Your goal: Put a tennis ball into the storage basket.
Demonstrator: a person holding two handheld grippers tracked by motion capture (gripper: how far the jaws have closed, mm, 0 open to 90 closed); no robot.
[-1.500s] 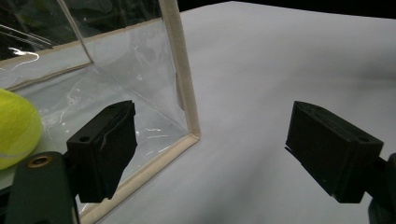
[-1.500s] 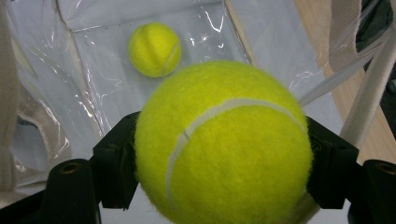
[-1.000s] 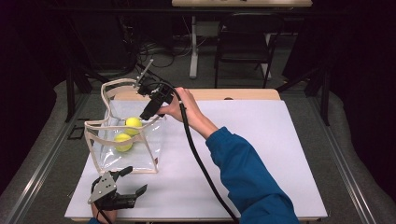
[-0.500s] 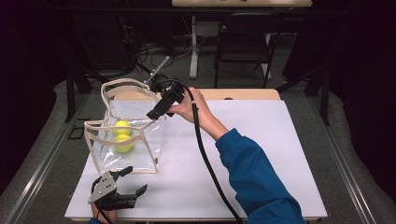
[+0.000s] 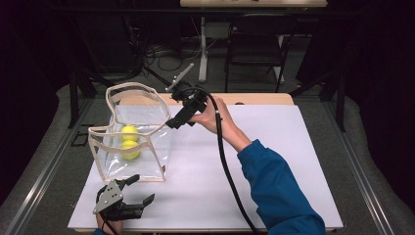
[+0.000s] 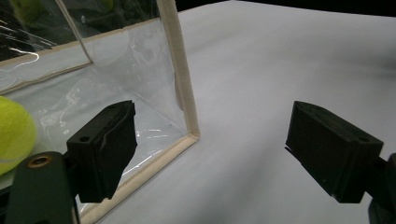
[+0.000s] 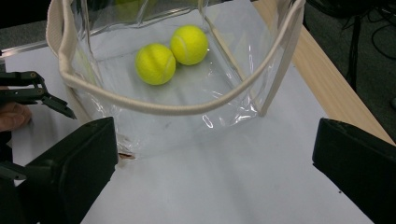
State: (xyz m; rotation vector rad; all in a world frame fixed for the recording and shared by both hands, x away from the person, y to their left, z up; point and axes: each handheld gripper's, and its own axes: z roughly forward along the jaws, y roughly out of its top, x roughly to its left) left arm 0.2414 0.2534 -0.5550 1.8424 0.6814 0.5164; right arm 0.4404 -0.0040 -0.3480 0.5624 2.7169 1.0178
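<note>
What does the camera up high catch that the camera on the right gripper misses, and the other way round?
The high view alone takes in the person's blue sleeve, the right gripper from outside, and a chair behind the table. The right gripper view alone looks along its own wide-open jaws, with nothing between them. Both share the clear bag, two tennis balls inside it, and the left gripper.

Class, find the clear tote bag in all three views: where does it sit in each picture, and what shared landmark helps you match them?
High view: clear tote bag stands left of centre on the white table.
Left gripper view: its corner fills the upper left, behind the left jaw.
Right gripper view: it spans the top centre.
Shared landmark: the yellow tennis balls inside.
</note>
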